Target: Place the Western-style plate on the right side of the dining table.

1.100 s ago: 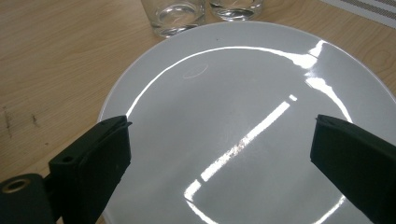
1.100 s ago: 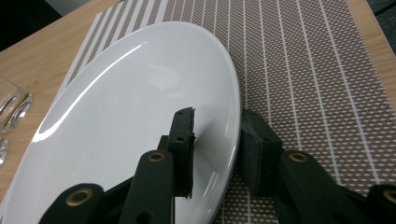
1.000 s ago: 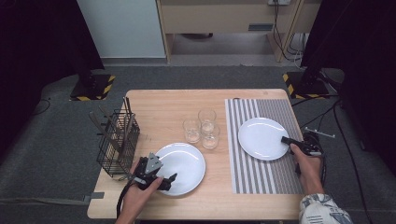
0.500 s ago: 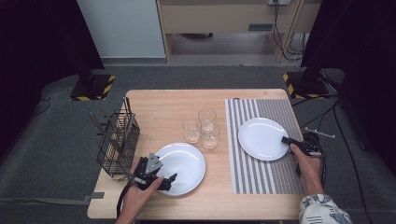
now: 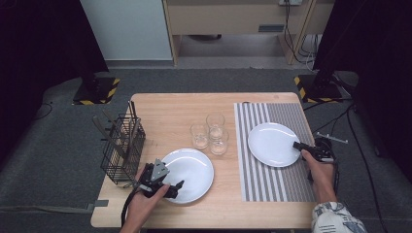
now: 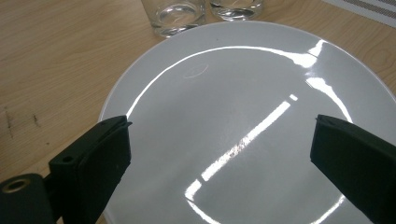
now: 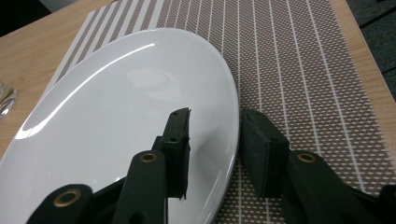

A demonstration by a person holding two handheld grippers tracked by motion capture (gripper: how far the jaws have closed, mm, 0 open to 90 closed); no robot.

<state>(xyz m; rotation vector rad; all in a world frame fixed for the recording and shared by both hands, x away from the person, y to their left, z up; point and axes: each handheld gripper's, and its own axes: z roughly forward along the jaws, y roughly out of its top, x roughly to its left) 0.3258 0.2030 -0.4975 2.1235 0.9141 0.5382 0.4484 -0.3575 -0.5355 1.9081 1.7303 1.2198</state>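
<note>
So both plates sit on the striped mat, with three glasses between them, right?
Not quite. Only the right plate sits on the striped mat; the left plate lies on the bare table. The high view shows it. The three glasses do stand between them.

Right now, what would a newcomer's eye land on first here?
Two white plates: the right plate lies on the striped mat, its rim between the right tongs, whose jaws have just been opening and stand apart from it. The left tongs hang open over the left plate on bare wood. Three glasses cluster mid-table, with a wire basket at the left edge.
</note>
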